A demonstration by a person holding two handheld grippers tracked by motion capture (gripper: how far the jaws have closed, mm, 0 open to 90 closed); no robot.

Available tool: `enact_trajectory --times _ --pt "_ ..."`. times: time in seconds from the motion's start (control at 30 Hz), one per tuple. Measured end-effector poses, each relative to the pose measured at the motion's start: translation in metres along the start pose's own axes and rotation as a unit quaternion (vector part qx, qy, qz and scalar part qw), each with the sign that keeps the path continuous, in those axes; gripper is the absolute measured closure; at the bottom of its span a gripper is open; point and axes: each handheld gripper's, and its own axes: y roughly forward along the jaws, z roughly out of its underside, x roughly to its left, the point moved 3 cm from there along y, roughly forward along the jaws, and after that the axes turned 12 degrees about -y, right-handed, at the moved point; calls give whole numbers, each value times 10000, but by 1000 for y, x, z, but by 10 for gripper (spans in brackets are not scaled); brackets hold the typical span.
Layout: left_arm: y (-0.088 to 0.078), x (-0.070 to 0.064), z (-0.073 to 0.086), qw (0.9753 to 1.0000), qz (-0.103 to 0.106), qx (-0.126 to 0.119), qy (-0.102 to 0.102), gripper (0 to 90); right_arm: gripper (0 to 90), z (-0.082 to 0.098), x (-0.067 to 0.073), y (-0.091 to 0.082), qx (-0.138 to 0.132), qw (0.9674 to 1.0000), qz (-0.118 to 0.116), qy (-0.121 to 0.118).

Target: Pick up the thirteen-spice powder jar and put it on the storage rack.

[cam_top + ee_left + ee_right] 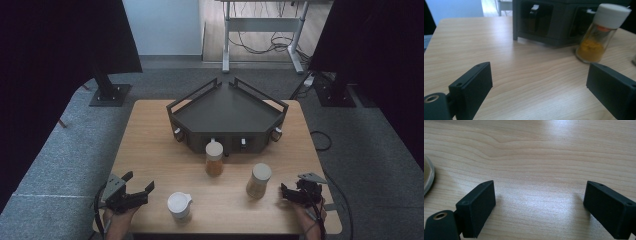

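Observation:
Three white-lidded jars stand on the wooden table [150, 150]. One holds orange powder [214, 158] and stands just in front of the dark corner-shaped rack [227, 112]. A tan-filled jar [259, 180] is to its right, and another jar [179, 205] stands near the front edge. My left gripper [140, 181] is open at the front left, left of that front jar, with nothing between its jaws. In the left gripper view [539, 75] the orange jar [599, 35] and the rack [549, 22] lie ahead. My right gripper [283, 194] is open beside the tan jar, over bare wood [539, 192].
The rack has slots in its front wall holding small jars [535, 11]. A round jar base [427, 177] shows at the left edge of the right gripper view. Black curtains and stand bases flank the table; a desk frame [262, 30] stands behind.

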Motion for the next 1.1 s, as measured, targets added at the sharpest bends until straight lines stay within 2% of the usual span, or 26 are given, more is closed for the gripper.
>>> enact_trajectory --times 0.07,0.23,0.37,0.63,0.87,1.1 --pt "-2 -4 -1 9998 150 -99 -41 53 99 0 0 0 0 10000 0 2" --pt "-4 -11 -1 9995 289 -158 -24 46 99 0 0 0 -1 10000 -4 -4" --pt "-6 -20 -2 9989 425 -211 69 44 99 0 0 0 -4 10000 -10 -10" --pt "-10 -39 -4 9974 589 -312 287 49 99 0 0 0 -3 10000 -15 -15" --pt "-15 -51 -8 9951 763 -501 381 51 99 0 0 0 -5 10000 -22 -23" --pt "-18 -59 -9 9936 853 -567 469 52 99 0 0 0 -7 10000 -28 -31"
